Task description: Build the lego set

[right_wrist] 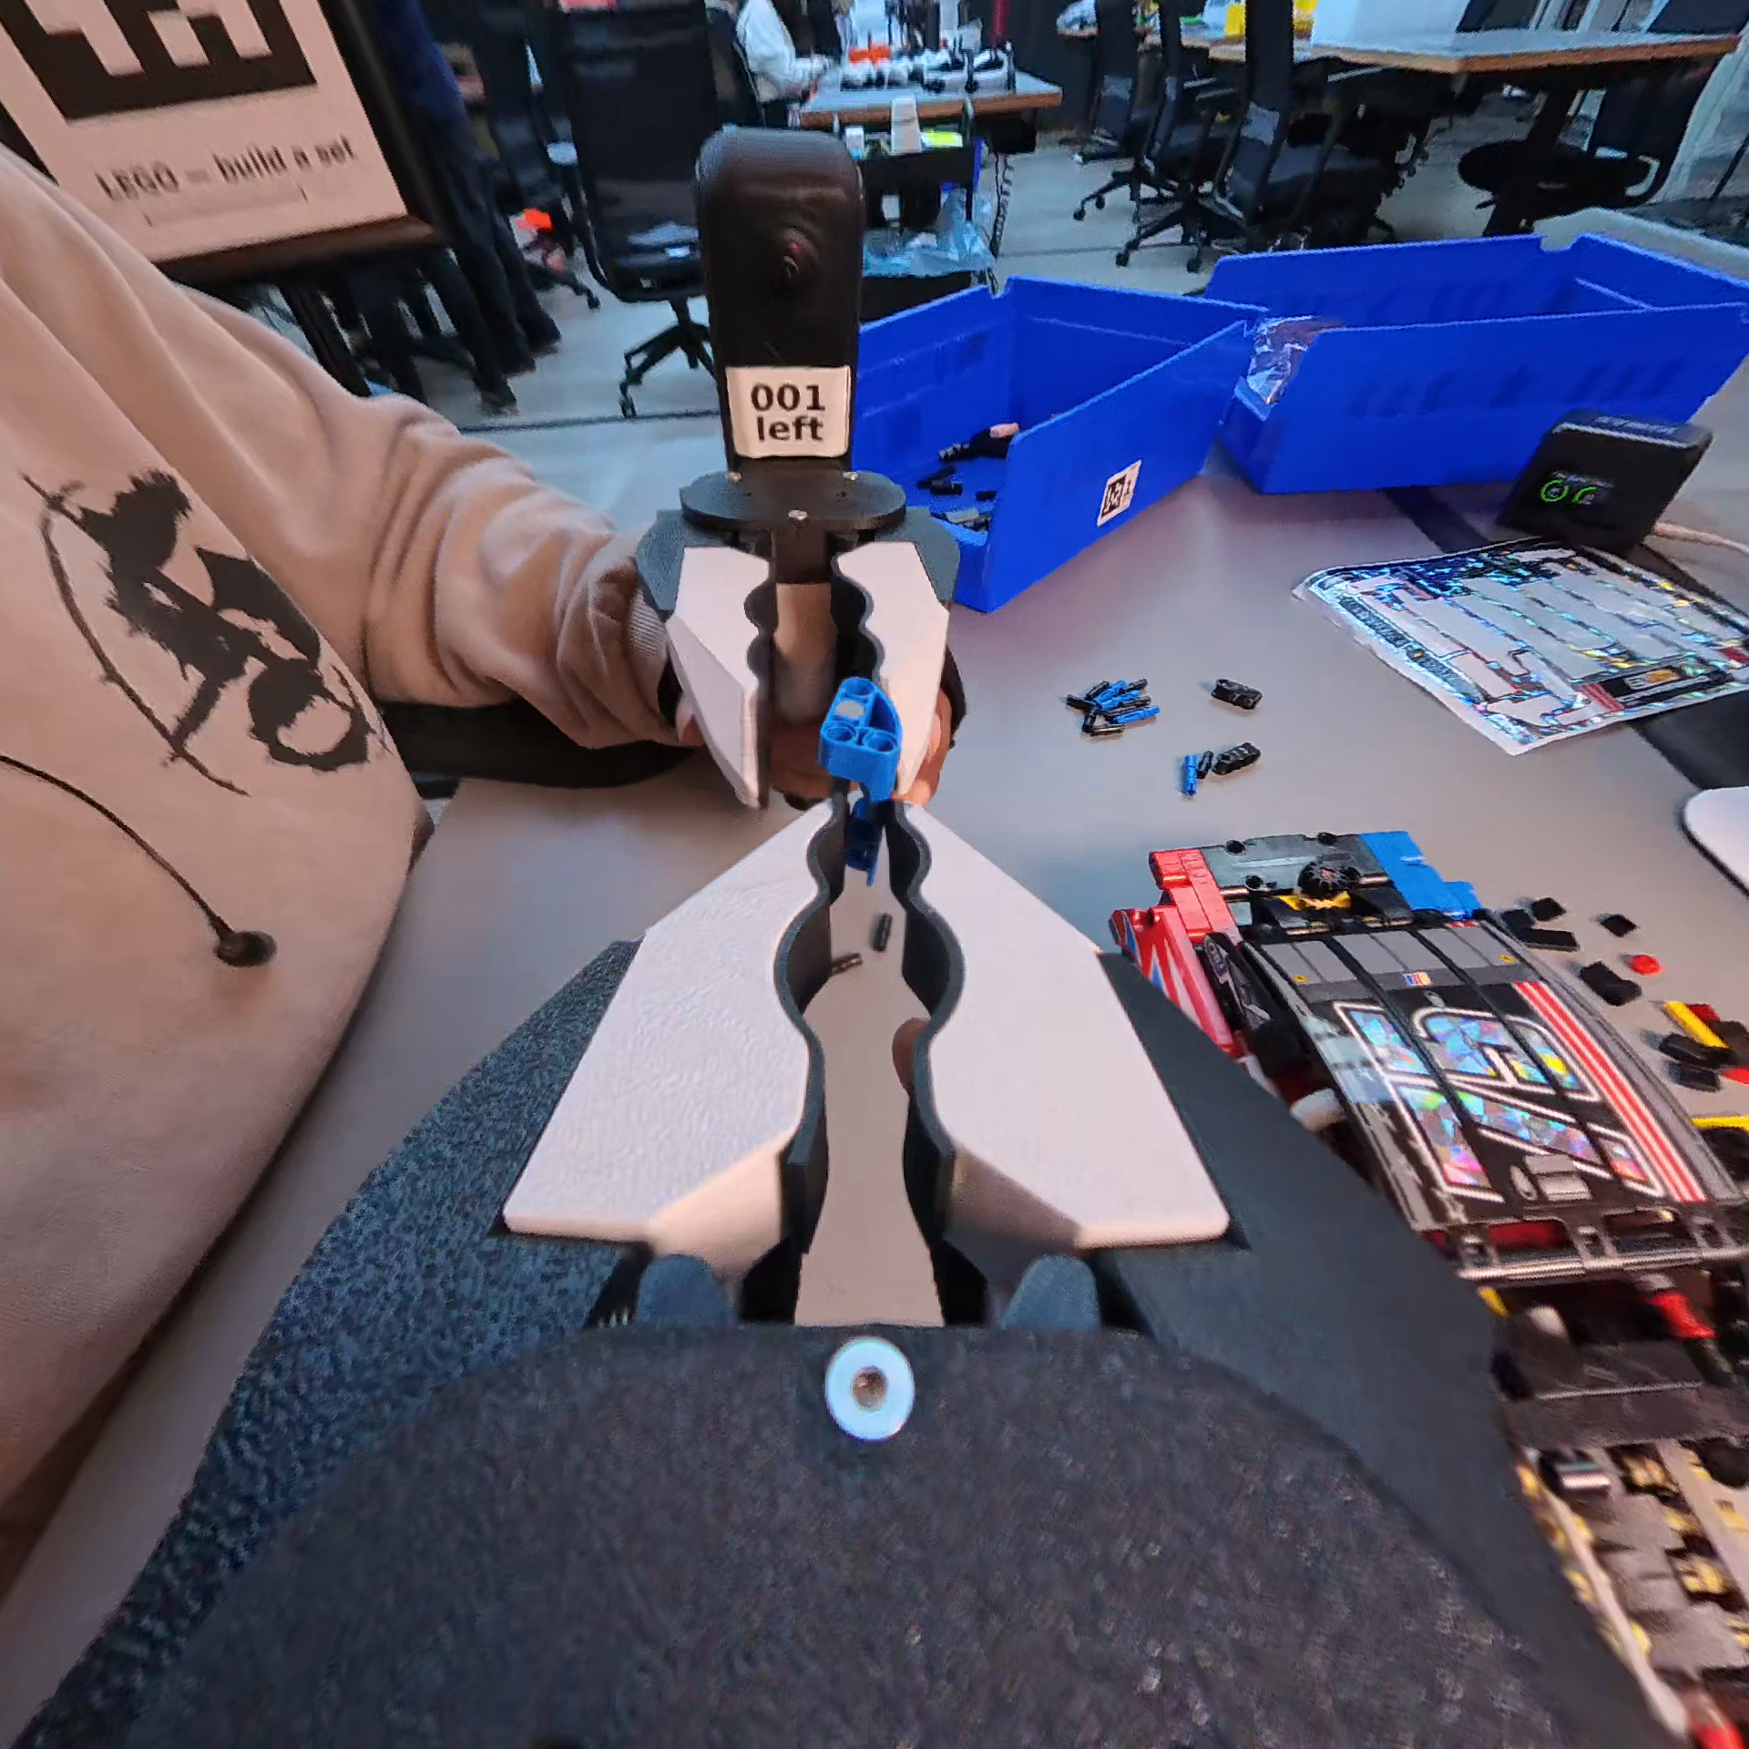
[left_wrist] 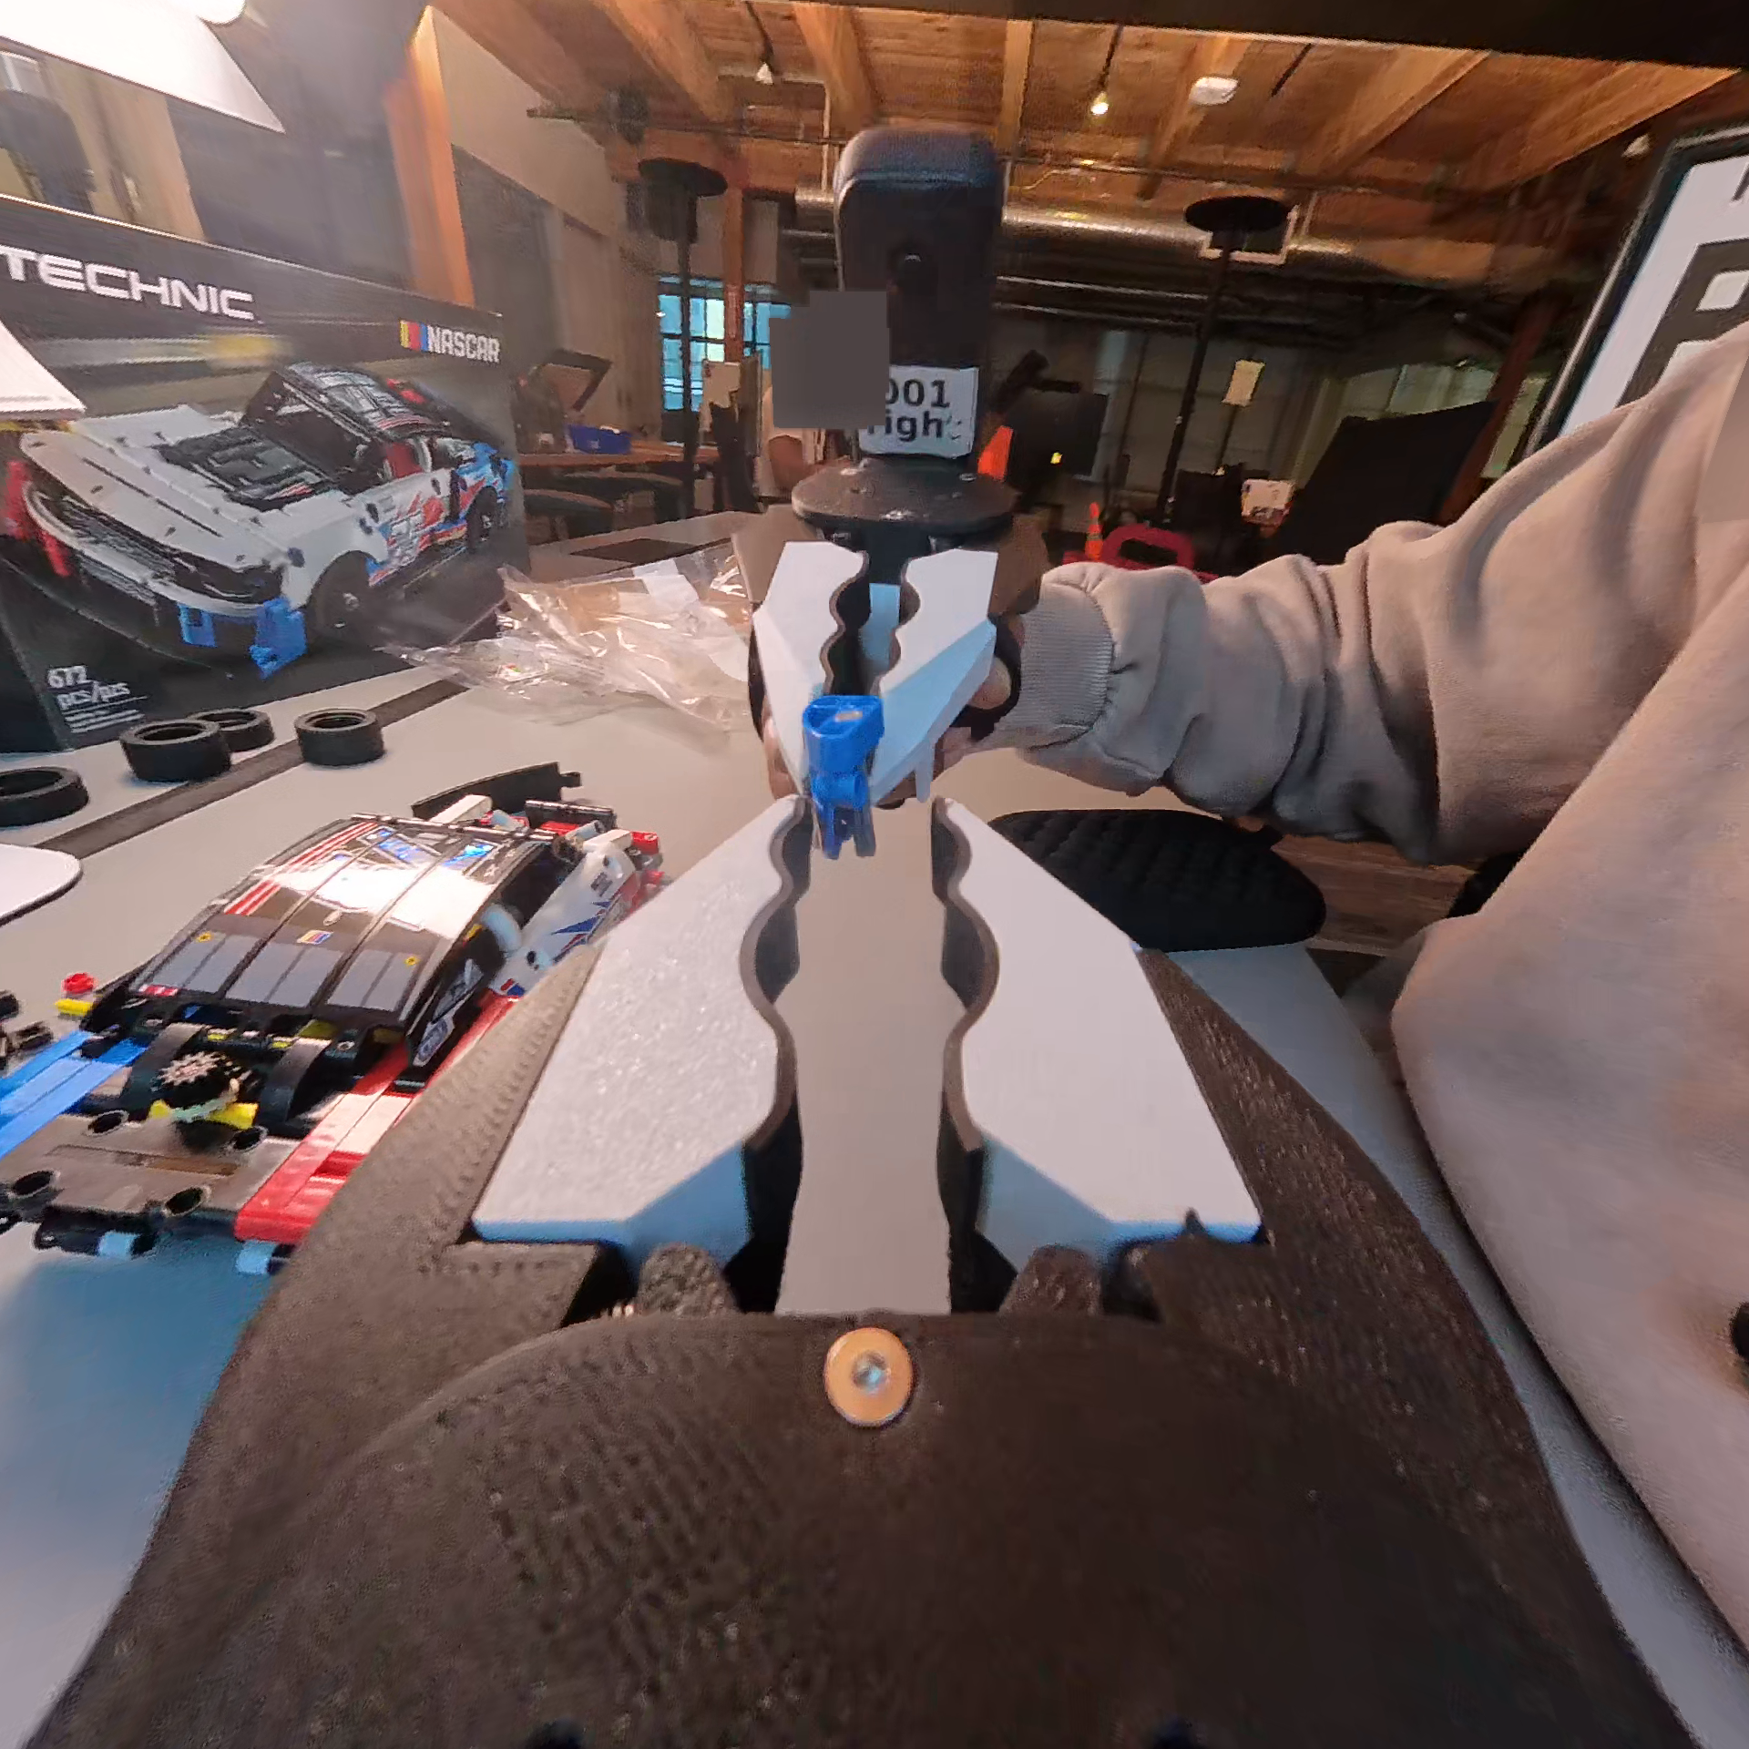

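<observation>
Now my right gripper (right_wrist: 866,833) pinches the small blue plastic connector (left_wrist: 840,767); my left gripper (left_wrist: 871,814), spread beside it, should close squarely.

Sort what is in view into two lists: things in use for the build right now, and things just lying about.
In use: blue piece, gripped by the right tongs; left tongs, open just in front of it; half-built car.

Lying about: tyres, box, plastic bag, blue bins, sticker sheet.
</observation>
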Tool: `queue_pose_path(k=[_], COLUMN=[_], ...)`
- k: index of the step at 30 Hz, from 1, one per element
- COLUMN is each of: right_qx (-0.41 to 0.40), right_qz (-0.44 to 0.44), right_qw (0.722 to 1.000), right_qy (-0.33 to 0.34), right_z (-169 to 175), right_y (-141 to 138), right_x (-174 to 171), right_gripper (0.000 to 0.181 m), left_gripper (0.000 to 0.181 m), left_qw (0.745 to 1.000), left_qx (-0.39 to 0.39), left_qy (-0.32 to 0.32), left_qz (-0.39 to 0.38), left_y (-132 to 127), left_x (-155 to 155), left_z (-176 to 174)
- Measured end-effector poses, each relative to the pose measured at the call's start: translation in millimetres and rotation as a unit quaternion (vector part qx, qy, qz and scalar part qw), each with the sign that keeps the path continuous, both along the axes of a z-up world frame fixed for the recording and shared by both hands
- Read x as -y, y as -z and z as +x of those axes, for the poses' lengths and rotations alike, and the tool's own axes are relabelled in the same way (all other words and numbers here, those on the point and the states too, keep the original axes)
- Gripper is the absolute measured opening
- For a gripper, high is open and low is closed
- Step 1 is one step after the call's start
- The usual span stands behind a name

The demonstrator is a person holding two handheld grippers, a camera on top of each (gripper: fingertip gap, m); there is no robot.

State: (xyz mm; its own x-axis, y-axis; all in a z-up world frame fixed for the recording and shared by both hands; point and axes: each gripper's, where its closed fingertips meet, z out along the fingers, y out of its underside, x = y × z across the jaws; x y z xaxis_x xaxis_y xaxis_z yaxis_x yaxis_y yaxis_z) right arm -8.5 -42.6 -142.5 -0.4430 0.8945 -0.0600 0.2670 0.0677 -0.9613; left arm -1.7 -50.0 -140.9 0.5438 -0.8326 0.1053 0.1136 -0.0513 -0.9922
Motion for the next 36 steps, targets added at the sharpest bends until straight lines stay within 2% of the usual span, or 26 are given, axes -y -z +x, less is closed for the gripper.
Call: queue_pose_path(k=[2, 4, 11, 18, 21, 30, 34, 36], right_qx=[-0.008, -0.014, -0.011, -0.006, -0.008, -0.035, -0.037, -0.040], right_qz=[-0.042, -0.064, -0.042, -0.028, -0.017, -0.008, -0.012, -0.018], right_qw=[0.999, 0.998, 0.999, 0.999, 1.000, 0.999, 0.999, 0.999], right_qy=[-0.007, -0.007, -0.011, -0.020, -0.025, -0.009, -0.009, -0.013], right_z=[3, 4, 2, -4, -6, -8, -7, -7], right_y=[-6, -9, -3, 7, 11, 10, 19, 22], right_x=[-1, -2, 3, 8, 10, 11, 13, 16], right_gripper=[0.005, 0.005, 0.005, 0.005, 0.005, 0.005, 0.009, 0.005], left_gripper=[0.035, 0.037, 0.026, 0.024, 0.012, 0.012, 0.012, 0.012], left_qw=[1.000, 1.000, 0.999, 0.998, 0.999, 0.999, 0.999, 0.999], left_qx=[0.009, 0.016, 0.031, 0.043, 0.034, 0.022, 0.020, 0.018], left_qy=[0.008, 0.005, 0.022, 0.028, 0.019, 0.029, 0.039, 0.042], left_qz=[0.000, -0.001, -0.013, -0.020, -0.020, -0.007, -0.009, -0.011], left_y=[-2, -3, -3, -5, -2, -2, 0, 2], left_x=[1, 0, 3, 3, 1, 3, 4, 5], left_z=[-2, -5, -2, -3, -4, -6, -4, -2])
